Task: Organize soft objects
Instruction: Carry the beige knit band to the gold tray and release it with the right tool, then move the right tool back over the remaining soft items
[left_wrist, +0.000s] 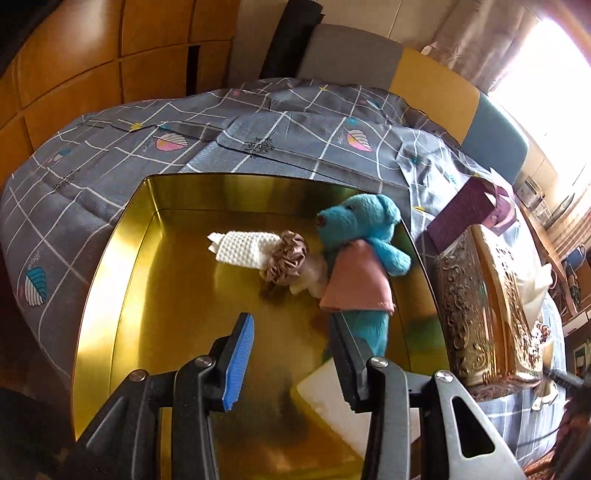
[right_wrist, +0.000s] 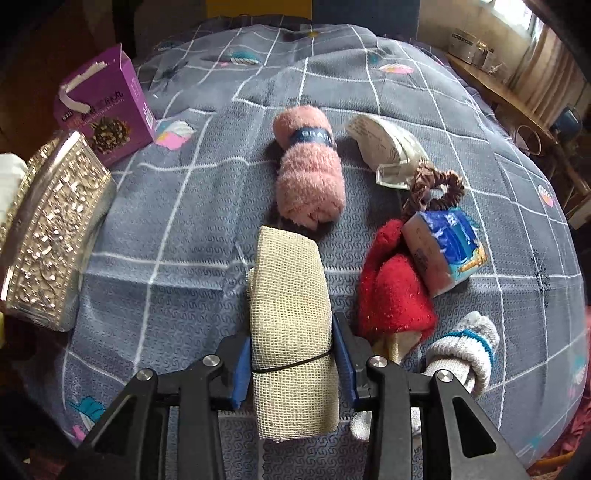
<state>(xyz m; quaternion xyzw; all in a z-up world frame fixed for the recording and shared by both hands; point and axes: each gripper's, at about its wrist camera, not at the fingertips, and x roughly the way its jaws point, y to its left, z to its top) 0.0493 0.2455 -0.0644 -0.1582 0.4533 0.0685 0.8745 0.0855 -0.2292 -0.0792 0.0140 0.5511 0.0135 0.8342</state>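
Inside the gold tin we have the blue teddy bear, scrunchie and white cloth; left gripper gapes empty above. Right gripper clamps the mesh roll; pink socks and red sock wait on the bedspread.

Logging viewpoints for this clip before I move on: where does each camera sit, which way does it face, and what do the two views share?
Left wrist: on the left gripper, angled down into a gold tin holding a blue teddy bear; its open fingers show.
Right wrist: on the right gripper, angled down at the bedspread; its fingers, clamping a beige mesh roll, show.
Shared: bedspread, purple box, embossed metal box.
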